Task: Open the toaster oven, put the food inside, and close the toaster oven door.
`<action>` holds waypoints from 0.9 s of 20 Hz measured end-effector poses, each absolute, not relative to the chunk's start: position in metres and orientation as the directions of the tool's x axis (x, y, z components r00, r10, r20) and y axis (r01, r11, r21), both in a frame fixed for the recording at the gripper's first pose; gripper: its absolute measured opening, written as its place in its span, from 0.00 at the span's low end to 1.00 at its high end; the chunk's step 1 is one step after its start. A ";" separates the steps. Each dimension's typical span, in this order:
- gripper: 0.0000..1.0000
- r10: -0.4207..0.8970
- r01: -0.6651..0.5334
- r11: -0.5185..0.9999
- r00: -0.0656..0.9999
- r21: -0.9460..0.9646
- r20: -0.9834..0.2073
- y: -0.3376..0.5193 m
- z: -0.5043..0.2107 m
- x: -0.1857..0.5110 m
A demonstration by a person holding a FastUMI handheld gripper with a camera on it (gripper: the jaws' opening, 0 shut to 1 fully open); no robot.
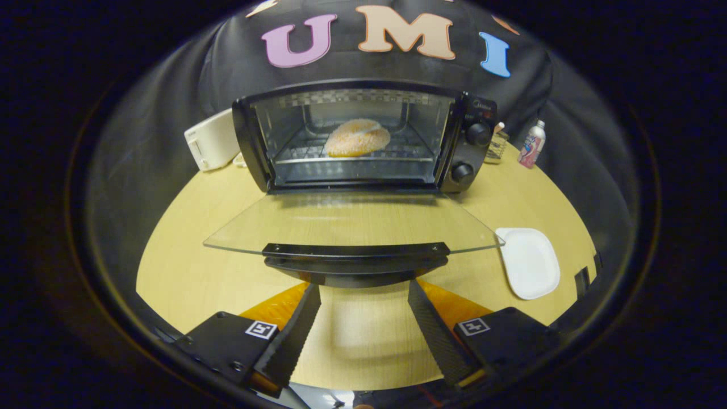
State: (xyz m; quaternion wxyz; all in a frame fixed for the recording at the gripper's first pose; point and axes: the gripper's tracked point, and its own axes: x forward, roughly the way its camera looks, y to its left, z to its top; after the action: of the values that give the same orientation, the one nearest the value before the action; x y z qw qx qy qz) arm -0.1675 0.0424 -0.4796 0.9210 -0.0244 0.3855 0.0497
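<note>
A black toaster oven (363, 136) with two round knobs on its side panel stands on a pale wooden round table (187, 267), at twelve o'clock from the gripper (363, 292). Its clear glass door (352, 221) is folded fully down and lies flat, hinged at the oven's lower front edge, and the door's long black handle bar (356, 258) points towards the fingers. Inside the oven a round golden bread bun (356, 138) with a pale streak across its top sits on the wire rack (397, 150), about the middle of the cavity.

The gripper's two fingers are spread wide apart and hold nothing. Their tips lie just short of the black handle, one towards each end of it, and bare tabletop shows between them. Whether a tip touches the handle cannot be told.

At two o'clock from the fingers, beside the open door's corner, a white square plate (529, 262) with rounded corners lies empty on the table. Farther off at one o'clock, past the oven's knob side, a small white bottle with a pink label (532, 144) stands upright. At eleven o'clock, just beside the oven, stands a cream-white boxy appliance (212, 140).
</note>
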 end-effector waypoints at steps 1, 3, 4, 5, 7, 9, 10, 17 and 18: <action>0.99 0.078 -0.102 0.995 0.717 0.006 -0.692 0.044 -0.468 -0.160; 0.99 0.079 -0.088 0.996 0.752 0.020 -0.654 0.046 -0.447 -0.142; 0.99 0.078 -0.085 0.996 0.765 0.019 -0.640 0.045 -0.439 -0.134; 0.99 0.076 -0.085 0.996 0.777 0.016 -0.624 0.046 -0.431 -0.125; 0.99 0.077 -0.081 0.996 0.796 0.020 -0.600 0.050 -0.417 -0.110; 0.99 0.085 -0.078 0.996 0.806 0.036 -0.585 0.055 -0.410 -0.097; 0.99 0.090 -0.076 0.996 0.813 0.049 -0.576 0.057 -0.406 -0.089; 0.99 0.105 -0.067 0.994 0.840 0.090 -0.533 0.070 -0.391 -0.052; 0.99 0.107 -0.068 0.993 0.842 0.092 -0.529 0.069 -0.389 -0.048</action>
State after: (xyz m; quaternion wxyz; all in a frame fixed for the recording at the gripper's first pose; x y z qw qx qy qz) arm -0.0480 0.0694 -0.3892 0.9590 0.0347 0.2776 0.0456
